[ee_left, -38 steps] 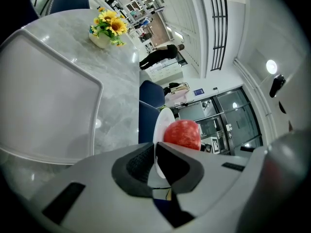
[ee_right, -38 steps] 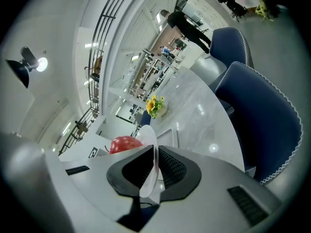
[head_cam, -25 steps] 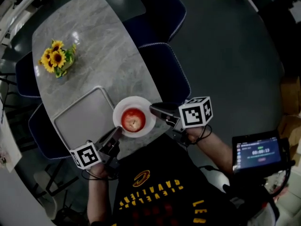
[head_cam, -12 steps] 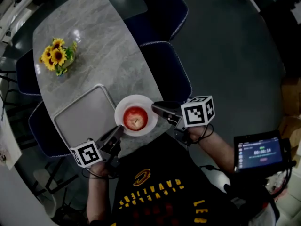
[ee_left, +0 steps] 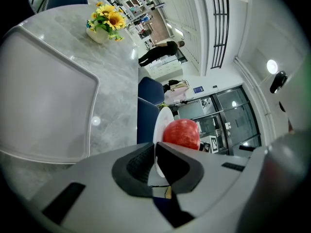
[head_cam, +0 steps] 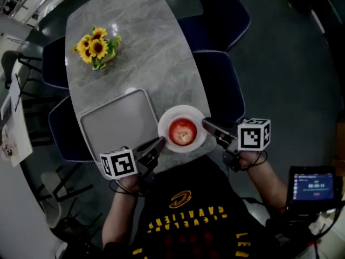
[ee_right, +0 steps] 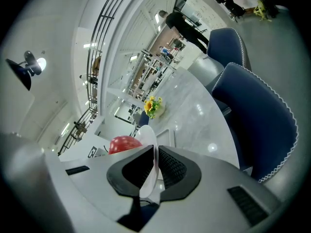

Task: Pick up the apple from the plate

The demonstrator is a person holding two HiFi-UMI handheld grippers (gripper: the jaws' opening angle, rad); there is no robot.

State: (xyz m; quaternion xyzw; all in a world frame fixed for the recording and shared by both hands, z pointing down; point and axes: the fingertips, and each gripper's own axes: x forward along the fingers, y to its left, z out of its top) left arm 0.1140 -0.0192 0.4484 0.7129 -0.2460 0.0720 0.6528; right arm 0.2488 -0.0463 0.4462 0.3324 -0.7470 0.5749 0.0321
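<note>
A red apple (head_cam: 182, 131) lies in a white plate (head_cam: 182, 110) at the near edge of the grey marble table (head_cam: 145, 47). My left gripper (head_cam: 160, 142) is shut on the plate's near-left rim. My right gripper (head_cam: 206, 124) is shut on its right rim. In the left gripper view the thin plate edge (ee_left: 163, 123) runs between the pads of the left gripper (ee_left: 155, 149), with the apple (ee_left: 181, 134) just beyond. The right gripper view shows the right gripper (ee_right: 155, 152) clamped on the plate rim (ee_right: 148, 137), the apple (ee_right: 124, 143) to its left.
A grey tray (head_cam: 116, 125) lies just left of the plate. A pot of sunflowers (head_cam: 97, 47) stands at the table's far end. Blue chairs (head_cam: 221, 85) line the right side. A screen device (head_cam: 314, 185) sits at the lower right.
The head view has swung, so the table and plate sit further right in the picture. Both grippers keep the same hold on the plate's rim.
</note>
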